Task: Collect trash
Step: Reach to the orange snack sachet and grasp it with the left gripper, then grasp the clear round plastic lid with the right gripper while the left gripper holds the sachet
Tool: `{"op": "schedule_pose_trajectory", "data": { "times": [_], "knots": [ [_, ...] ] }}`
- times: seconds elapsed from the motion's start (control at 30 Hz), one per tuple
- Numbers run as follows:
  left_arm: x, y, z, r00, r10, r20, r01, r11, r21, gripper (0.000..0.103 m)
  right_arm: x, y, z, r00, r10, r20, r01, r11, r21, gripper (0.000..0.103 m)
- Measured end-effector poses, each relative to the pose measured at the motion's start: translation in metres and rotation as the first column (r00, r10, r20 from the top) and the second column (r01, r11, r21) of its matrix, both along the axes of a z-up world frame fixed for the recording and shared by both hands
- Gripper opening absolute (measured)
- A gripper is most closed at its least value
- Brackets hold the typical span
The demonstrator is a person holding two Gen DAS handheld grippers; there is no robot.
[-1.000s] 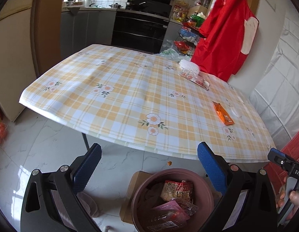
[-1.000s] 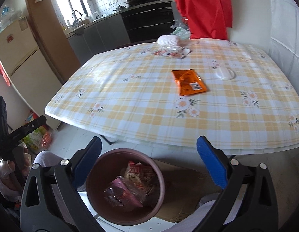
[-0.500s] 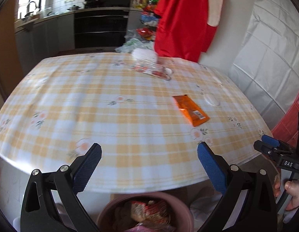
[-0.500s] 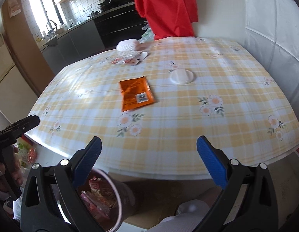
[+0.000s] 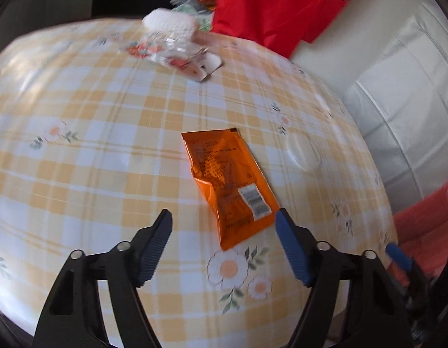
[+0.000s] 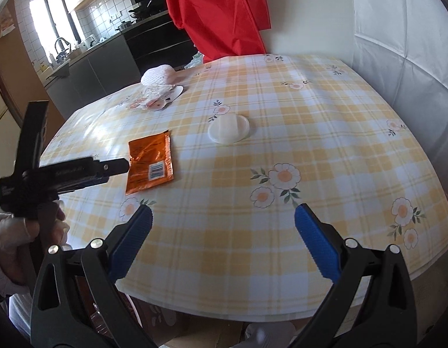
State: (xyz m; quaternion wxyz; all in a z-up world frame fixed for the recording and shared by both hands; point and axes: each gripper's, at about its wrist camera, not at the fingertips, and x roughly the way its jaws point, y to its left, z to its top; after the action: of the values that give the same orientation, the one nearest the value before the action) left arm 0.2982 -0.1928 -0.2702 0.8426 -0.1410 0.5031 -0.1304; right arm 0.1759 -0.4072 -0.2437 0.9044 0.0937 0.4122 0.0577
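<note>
Trash here is a crinkled orange foil snack packet (image 5: 229,185), lying flat on the yellow-and-white checked, flower-printed tablecloth of the table (image 5: 93,150), toward its near edge. The left gripper (image 5: 224,226) hovers just over the packet's near end, its blue-padded jaws closing with the packet's lower edge between them but not yet pinched. The right gripper (image 6: 224,220) hangs over the near edge with jaws spread wide and nothing between them. Mid-table sits a round white plastic lid (image 6: 228,129); at the far edge lie a clear crumpled plastic wrapper (image 5: 177,55) and a white knitted bundle (image 5: 168,21).
</note>
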Motion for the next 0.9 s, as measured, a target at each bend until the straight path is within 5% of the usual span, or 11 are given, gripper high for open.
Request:
{"op": "schedule_pose_trajectory", "data": {
  "times": [0.13,0.3,0.37,0.47,0.9],
  "knots": [
    [0.018,-0.004,-0.013,1.0,0.021,-0.015,-0.021,1.0,0.024,0.049,0.01,-0.005,-0.005,1.0,0.014,-0.002,-0.014,1.0,0.006,0.097],
    [0.018,-0.017,-0.016,1.0,-0.019,0.014,0.019,0.999,0.05,0.043,0.021,-0.007,-0.008,1.0,0.024,-0.003,-0.024,1.0,-0.002,0.097],
    [0.016,-0.022,-0.018,0.999,-0.041,0.028,0.039,0.996,0.082,0.017,0.022,-0.006,-0.009,1.0,0.023,-0.004,-0.023,1.0,-0.006,0.097],
    [0.011,-0.023,-0.015,0.995,-0.072,0.065,0.066,0.993,0.1,0.008,0.031,-0.005,-0.009,1.0,0.025,0.004,-0.025,0.999,-0.022,0.097],
    [-0.03,0.064,0.031,0.973,0.015,0.23,-0.021,0.999,0.026,0.005,0.102,0.028,-0.026,0.995,0.098,-0.01,-0.098,0.985,-0.141,0.096]
  ]
}}
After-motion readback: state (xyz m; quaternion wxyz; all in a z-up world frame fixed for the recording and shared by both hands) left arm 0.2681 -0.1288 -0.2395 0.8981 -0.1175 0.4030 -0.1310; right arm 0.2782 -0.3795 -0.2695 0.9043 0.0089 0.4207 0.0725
